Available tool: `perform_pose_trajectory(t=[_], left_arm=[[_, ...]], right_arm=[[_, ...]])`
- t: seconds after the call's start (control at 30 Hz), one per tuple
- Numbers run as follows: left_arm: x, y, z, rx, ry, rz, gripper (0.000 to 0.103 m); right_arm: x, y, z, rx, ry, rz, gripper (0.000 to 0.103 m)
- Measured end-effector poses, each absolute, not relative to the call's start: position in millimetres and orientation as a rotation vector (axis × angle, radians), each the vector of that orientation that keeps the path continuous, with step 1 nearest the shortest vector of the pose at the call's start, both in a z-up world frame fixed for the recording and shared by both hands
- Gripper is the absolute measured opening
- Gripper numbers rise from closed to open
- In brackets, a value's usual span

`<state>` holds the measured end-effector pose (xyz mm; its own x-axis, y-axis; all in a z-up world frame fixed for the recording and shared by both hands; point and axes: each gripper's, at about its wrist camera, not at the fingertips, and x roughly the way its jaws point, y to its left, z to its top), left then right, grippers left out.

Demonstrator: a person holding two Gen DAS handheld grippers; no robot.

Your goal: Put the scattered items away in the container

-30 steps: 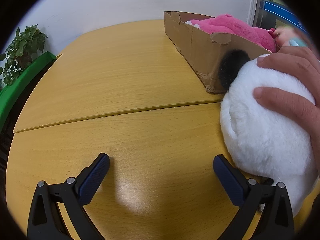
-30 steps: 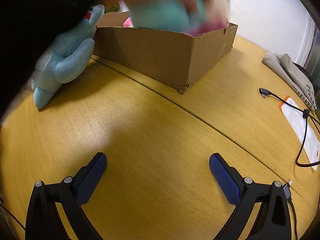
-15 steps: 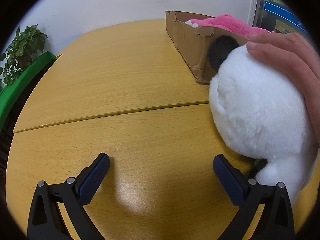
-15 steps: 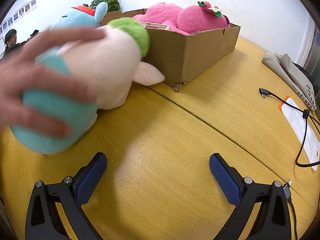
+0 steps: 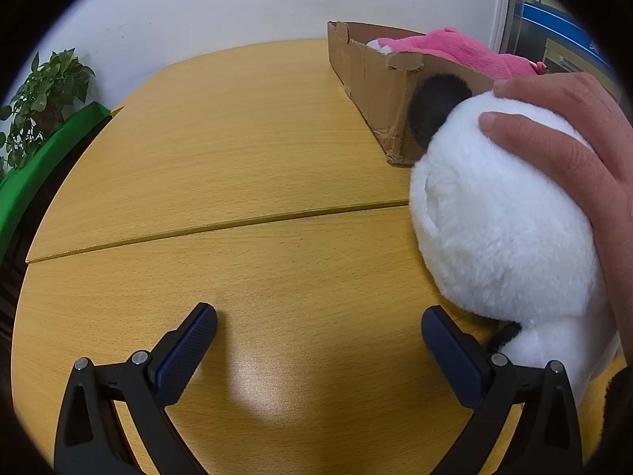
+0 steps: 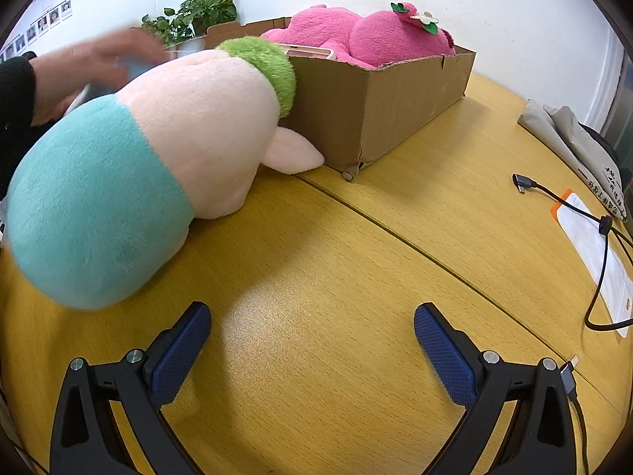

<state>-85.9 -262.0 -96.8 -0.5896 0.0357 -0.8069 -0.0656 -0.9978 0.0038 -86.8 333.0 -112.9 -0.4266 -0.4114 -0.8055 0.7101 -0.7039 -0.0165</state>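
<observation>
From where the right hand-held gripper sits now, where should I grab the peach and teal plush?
Probably across the teal end of the peach and teal plush, coming from the front-right. It lies on its side on the table, teal end nearest the right hand-held gripper, whose jaws are open; its green-topped head rests against the cardboard box.

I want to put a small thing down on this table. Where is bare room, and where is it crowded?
Free: the wood in front of the left gripper, from the cardboard box across to the table's left edge; also the strip between the box and the black cable. Crowded: beside the white plush under a hand, and around the pink-and-teal plush.
</observation>
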Motion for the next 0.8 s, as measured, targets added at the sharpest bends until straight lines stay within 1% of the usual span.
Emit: perform_pose_trajectory(t=[0.8], left_arm=[[-83.8,-263.7,-99.0,-1.394,0.049,2.752,0.103]], right_arm=[[-87.7,333.2,-112.5,1.077,0.47,-2.147,0.103]])
